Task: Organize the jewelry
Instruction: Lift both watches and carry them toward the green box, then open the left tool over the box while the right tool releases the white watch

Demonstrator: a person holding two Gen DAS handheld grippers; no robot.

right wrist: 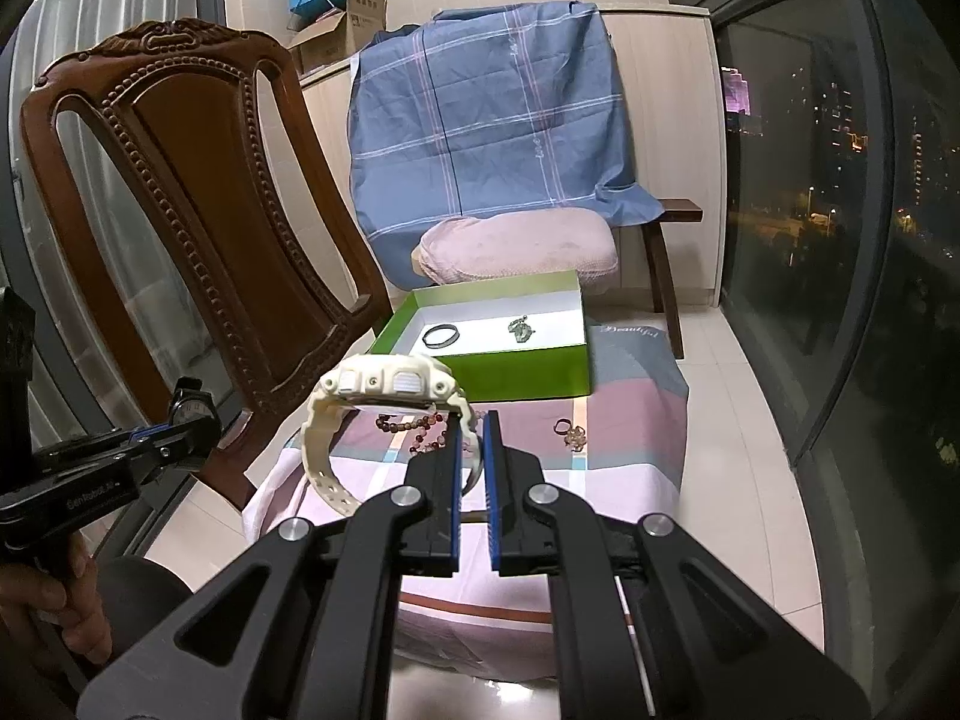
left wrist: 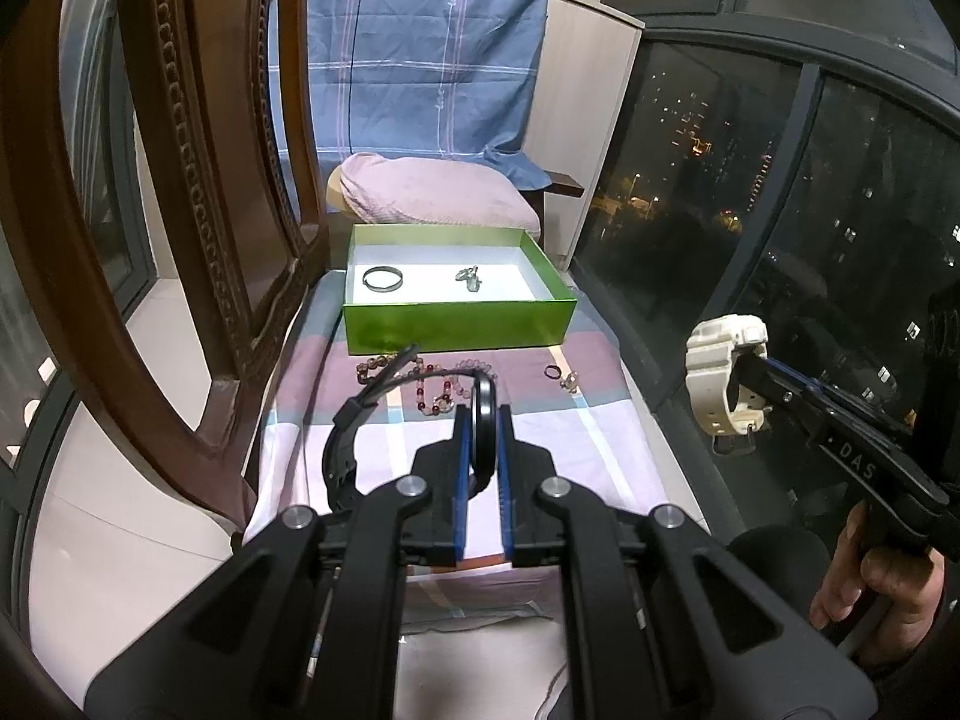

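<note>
Left hand-held gripper (left wrist: 483, 420) pinches a rigid black watch (left wrist: 480, 420) by its case; right hand-held gripper (right wrist: 474, 444) clamps a light white watch (right wrist: 390, 390) by its bendy strap.

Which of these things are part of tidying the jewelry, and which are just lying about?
Part of the job:
- black watch in the left hand-held gripper
- white watch in the right hand-held gripper
- green box holding a bangle and a pendant
- bead bracelets and ring on the cloth

Just lying about:
- wooden chair
- pink cushion
- blue sheet
- cardboard box
</note>
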